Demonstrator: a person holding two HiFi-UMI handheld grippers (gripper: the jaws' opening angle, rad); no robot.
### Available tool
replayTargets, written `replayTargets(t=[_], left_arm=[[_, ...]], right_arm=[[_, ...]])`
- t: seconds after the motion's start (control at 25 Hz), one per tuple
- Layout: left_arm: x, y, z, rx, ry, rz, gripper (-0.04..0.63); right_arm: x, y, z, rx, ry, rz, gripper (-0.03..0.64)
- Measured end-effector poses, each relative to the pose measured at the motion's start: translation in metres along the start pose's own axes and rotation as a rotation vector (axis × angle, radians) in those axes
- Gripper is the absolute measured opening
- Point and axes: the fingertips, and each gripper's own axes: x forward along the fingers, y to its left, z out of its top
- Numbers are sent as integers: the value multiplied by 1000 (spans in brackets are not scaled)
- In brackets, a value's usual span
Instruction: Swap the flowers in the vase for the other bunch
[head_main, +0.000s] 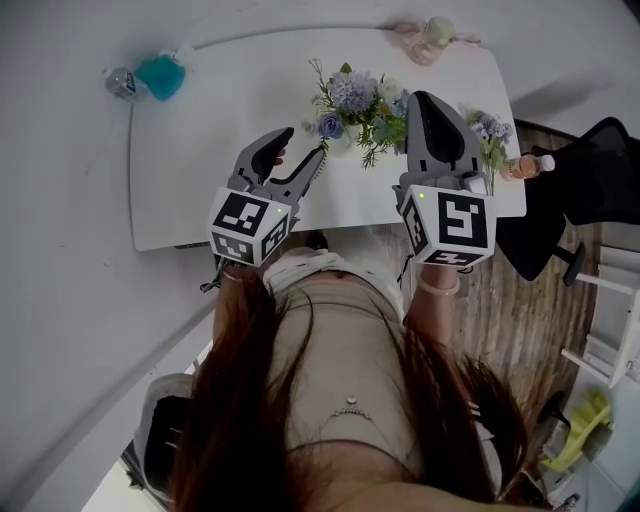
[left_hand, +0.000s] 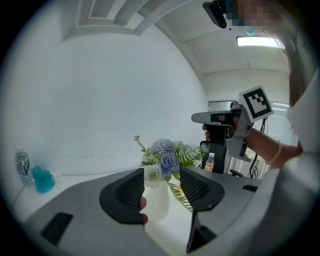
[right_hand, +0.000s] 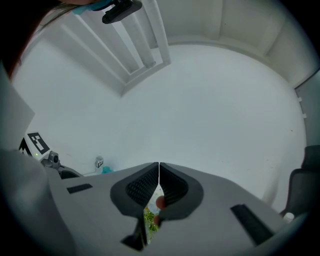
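**Left jaws spread toward the vase, right jaws closed beside the blooms**

The white vase (left_hand: 157, 202) stands mid-table (head_main: 200, 170) with the blue flowers (head_main: 352, 95) in it, so the swap is not yet begun. The left gripper (left_hand: 162, 186) points at it from about 7 o'clock, jaws apart and the vase framed between them, untouched — probably lined up to steady it. The right gripper (head_main: 428, 105), at the flowers' 3 o'clock, has its jaws pressed together on nothing. The other bunch (head_main: 490, 135) lies farther out at 3 o'clock — within its reach.

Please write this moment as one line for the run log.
left gripper: open, facing white vase with blue and white flowers | right gripper: shut, empty | other purple flower bunch: lying on white table
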Motion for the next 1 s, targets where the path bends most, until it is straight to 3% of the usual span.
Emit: replayTargets(t=[0.44, 1.0], left_arm=[[25, 4, -21, 49, 63, -40, 321], [58, 3, -28, 41, 55, -93, 348]], right_arm=[[24, -10, 6, -19, -5, -6, 28], [30, -27, -4, -49, 36, -45, 28]])
